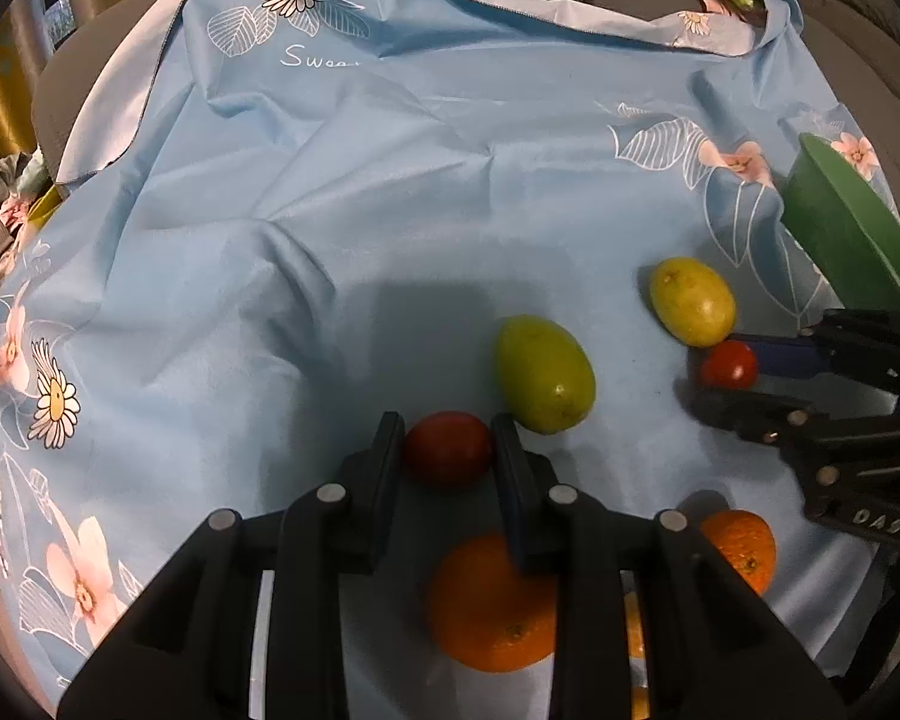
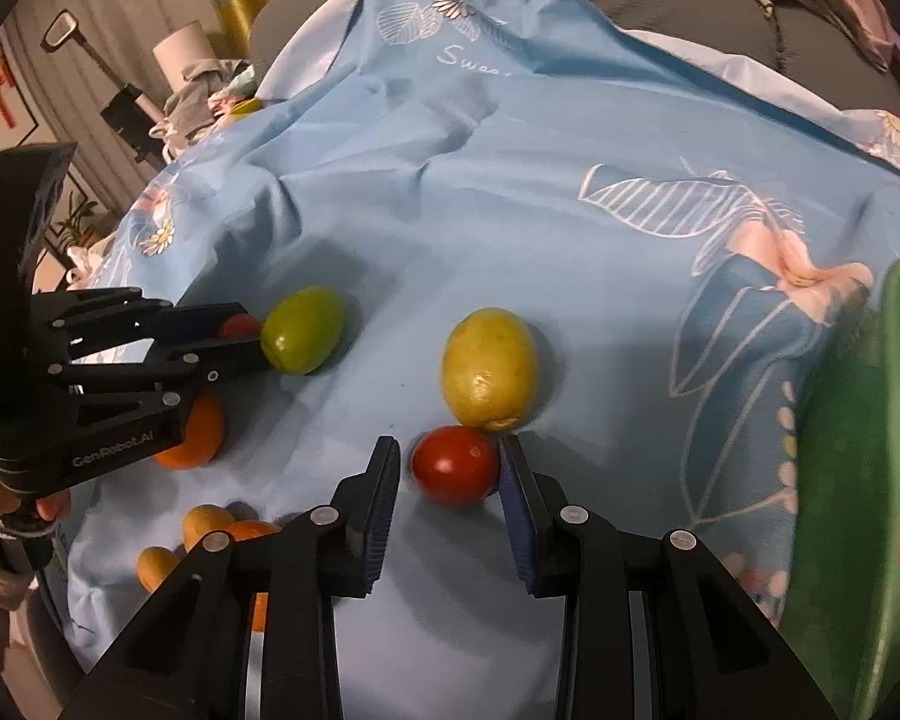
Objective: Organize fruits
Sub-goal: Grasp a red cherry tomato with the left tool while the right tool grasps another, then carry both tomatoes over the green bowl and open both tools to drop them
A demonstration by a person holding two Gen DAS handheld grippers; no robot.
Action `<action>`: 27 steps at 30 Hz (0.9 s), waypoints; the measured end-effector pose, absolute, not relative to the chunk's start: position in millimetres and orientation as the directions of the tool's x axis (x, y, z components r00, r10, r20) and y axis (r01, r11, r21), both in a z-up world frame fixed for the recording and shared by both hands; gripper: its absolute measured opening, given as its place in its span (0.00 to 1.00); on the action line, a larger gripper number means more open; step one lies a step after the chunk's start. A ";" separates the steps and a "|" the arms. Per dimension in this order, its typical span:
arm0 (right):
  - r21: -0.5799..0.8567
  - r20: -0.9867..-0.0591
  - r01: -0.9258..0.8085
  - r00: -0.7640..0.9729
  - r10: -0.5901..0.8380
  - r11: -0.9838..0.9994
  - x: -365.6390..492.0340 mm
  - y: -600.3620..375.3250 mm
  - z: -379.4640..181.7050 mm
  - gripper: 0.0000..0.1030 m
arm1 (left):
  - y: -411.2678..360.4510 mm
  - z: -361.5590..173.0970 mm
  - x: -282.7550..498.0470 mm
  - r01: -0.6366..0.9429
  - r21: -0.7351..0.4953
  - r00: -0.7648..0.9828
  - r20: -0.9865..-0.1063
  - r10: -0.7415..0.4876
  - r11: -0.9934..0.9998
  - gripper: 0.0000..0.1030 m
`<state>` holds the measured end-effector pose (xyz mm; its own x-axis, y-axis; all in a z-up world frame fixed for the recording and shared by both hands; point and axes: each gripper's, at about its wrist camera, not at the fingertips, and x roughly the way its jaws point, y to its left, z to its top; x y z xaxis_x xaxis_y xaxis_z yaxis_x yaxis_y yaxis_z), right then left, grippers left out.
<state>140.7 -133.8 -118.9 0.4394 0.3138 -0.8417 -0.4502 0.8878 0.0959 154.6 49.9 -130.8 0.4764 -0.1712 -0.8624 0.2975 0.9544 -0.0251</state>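
Note:
A blue flowered cloth [image 1: 330,210] holds the fruit. My left gripper [image 1: 448,447] has its fingers around a red tomato [image 1: 448,449], both pads close to its sides. A green fruit [image 1: 544,373] lies just right of it. My right gripper [image 2: 450,468] is open around a second red tomato [image 2: 455,465]; the right pad touches it, the left pad stands apart. A yellow-green fruit [image 2: 489,368] lies just beyond it. The right gripper also shows in the left wrist view [image 1: 708,372]. The left gripper also shows in the right wrist view [image 2: 243,336].
A green bowl [image 2: 858,468] stands at the right edge, also in the left wrist view [image 1: 840,228]. Oranges [image 1: 492,600] [image 1: 741,546] lie near me, with small orange fruits [image 2: 207,522] by the cloth's front edge. Clutter lies beyond the cloth's left side.

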 end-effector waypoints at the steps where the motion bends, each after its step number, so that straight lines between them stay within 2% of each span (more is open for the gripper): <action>1: 0.083 -0.838 -0.458 0.448 0.311 0.885 140.0 -131.9 -119.2 0.34 | 49.5 -130.3 152.8 0.296 -0.030 0.478 -0.860 -0.175 0.955 0.28; 3: 0.070 -0.835 -0.465 0.457 0.307 0.883 138.7 -129.1 -119.3 0.34 | 48.6 -129.2 150.0 0.292 -0.038 0.480 -0.858 -0.181 0.956 0.28; 5: 0.070 -0.832 -0.469 0.460 0.311 0.880 137.9 -129.3 -119.5 0.28 | 49.4 -128.0 148.2 0.286 -0.047 0.479 -0.858 -0.185 0.957 0.28; 18: 0.107 -0.779 -0.453 0.514 0.358 0.885 105.4 -151.3 -86.5 0.28 | 37.8 -81.3 107.7 0.309 -0.084 0.550 -0.796 -0.250 0.947 0.28; 27: 0.082 -0.724 -0.363 0.618 0.305 0.928 72.7 -193.8 -52.8 0.28 | -4.6 -49.7 80.6 0.394 -0.099 0.570 -0.754 -0.327 0.914 0.28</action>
